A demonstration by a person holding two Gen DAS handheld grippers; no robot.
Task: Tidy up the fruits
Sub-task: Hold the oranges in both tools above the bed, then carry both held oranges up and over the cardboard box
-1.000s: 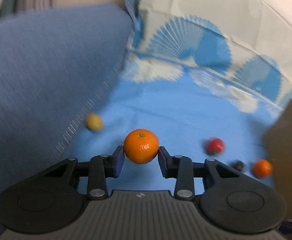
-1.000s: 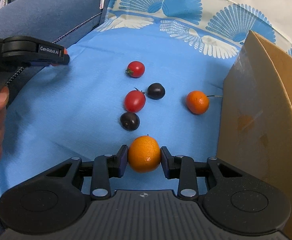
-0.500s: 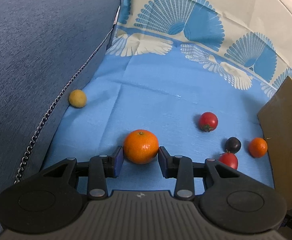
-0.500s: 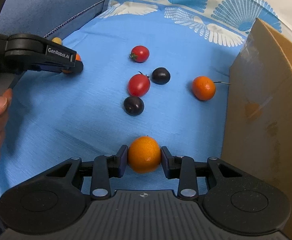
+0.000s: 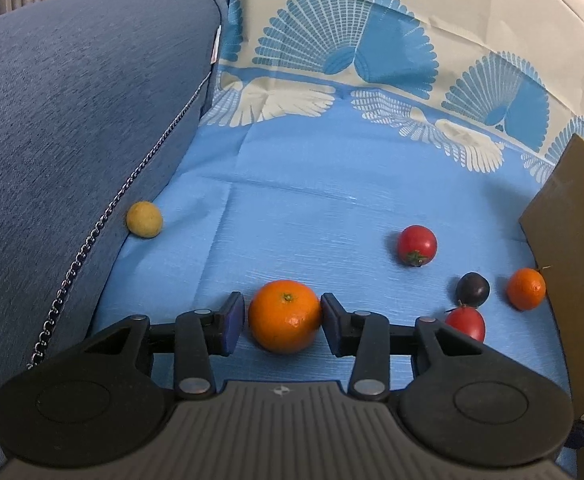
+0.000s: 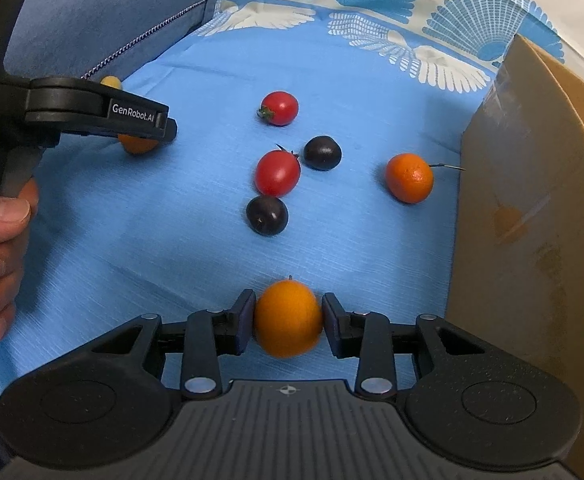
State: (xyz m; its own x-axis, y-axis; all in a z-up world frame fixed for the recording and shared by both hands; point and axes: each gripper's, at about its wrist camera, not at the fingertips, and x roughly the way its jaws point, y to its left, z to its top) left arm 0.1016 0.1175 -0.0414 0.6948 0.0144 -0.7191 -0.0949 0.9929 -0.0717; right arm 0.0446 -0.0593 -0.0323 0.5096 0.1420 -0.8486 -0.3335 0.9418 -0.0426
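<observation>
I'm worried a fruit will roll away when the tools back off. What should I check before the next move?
1. Left tool let go of left orange: ok; jaws just opening, gap at one pad.
2. Right tool let go of right orange: cannot tell; jaws just opening, pads look touching.
3. Left orange resting on cloth: ok.
4. Right tool clear of box: ok.

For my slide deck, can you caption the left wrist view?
Left gripper just opening around an orange on the blue cloth, small gap at the left pad.
</observation>
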